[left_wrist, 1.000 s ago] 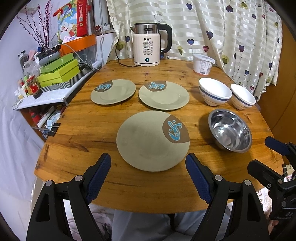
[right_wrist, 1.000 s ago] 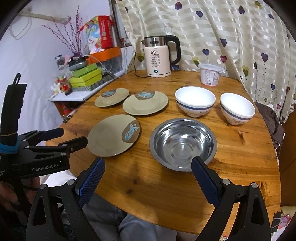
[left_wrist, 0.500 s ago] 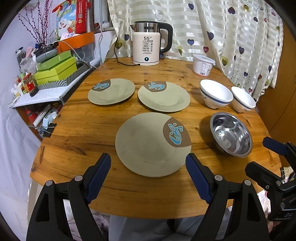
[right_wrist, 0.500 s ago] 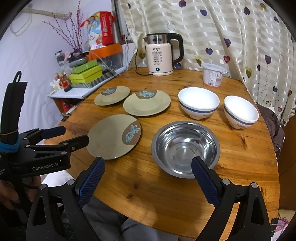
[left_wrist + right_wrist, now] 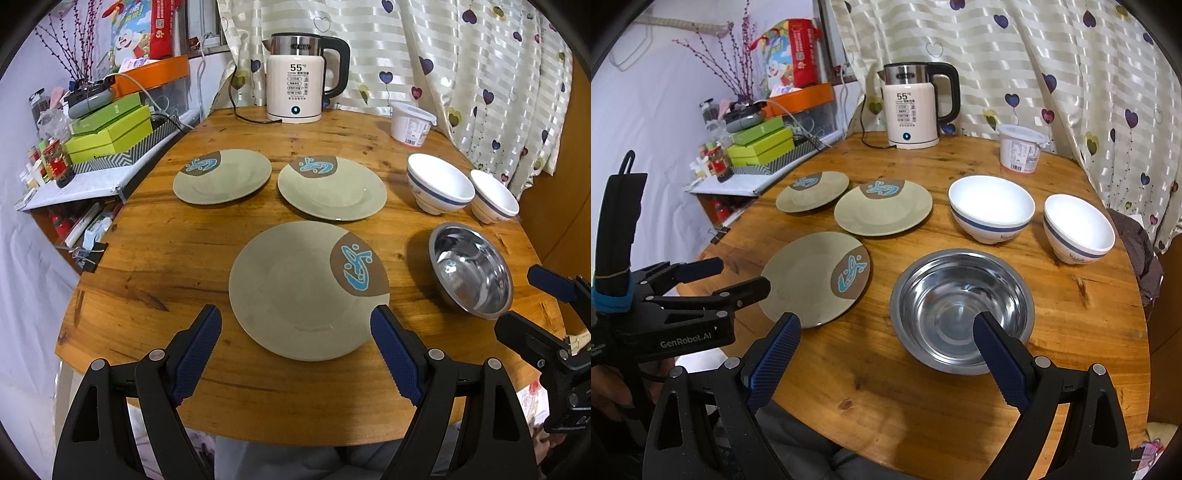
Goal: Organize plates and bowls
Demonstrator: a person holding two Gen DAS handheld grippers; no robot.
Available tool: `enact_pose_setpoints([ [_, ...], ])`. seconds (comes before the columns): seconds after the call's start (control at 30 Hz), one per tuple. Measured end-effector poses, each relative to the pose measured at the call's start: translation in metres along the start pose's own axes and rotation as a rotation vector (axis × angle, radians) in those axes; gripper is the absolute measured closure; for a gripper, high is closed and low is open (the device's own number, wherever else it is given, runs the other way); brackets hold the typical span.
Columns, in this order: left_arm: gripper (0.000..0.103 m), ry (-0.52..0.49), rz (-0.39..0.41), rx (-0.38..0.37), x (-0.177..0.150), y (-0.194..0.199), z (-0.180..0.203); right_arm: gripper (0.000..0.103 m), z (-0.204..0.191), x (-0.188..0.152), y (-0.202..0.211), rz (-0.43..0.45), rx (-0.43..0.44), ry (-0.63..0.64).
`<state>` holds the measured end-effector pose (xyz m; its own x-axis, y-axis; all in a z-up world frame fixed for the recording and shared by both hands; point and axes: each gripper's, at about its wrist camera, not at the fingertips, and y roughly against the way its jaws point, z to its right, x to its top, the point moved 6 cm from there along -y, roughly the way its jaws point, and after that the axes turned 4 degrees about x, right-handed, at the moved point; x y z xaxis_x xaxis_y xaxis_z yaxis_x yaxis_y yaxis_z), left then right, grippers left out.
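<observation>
Three beige plates with a blue fish mark lie on the round wooden table: a large near plate (image 5: 299, 291), a middle plate (image 5: 332, 188) and a far left plate (image 5: 221, 176). A steel bowl (image 5: 471, 269) sits right of the near plate, and two white bowls (image 5: 439, 188) (image 5: 495, 201) stand behind it. My left gripper (image 5: 295, 325) is open, its jaws straddling the near plate's front edge from above. In the right wrist view my right gripper (image 5: 886, 332) is open above the table's front, with its right finger over the steel bowl (image 5: 960, 310).
An electric kettle (image 5: 299, 88) and a white lidded tub (image 5: 412, 123) stand at the table's (image 5: 166, 254) back edge before a curtain. A cluttered shelf with green boxes (image 5: 107, 136) borders the table's left. The person's lap shows below the front edge.
Both grippers have moved forward and slightly up over the table; the near plate and the steel bowl now lie closer under the fingers. No dish has moved.
</observation>
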<state>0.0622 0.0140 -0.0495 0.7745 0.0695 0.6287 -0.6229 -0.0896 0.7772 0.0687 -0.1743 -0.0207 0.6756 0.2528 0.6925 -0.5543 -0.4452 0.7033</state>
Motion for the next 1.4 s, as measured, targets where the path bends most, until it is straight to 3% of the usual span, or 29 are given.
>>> enact_pose_setpoints([
  [1.4, 0.020, 0.030, -0.012, -0.001, 0.002, -0.016, -0.007, 0.008, 0.003, 0.003, -0.017, -0.031, 0.027, -0.019],
])
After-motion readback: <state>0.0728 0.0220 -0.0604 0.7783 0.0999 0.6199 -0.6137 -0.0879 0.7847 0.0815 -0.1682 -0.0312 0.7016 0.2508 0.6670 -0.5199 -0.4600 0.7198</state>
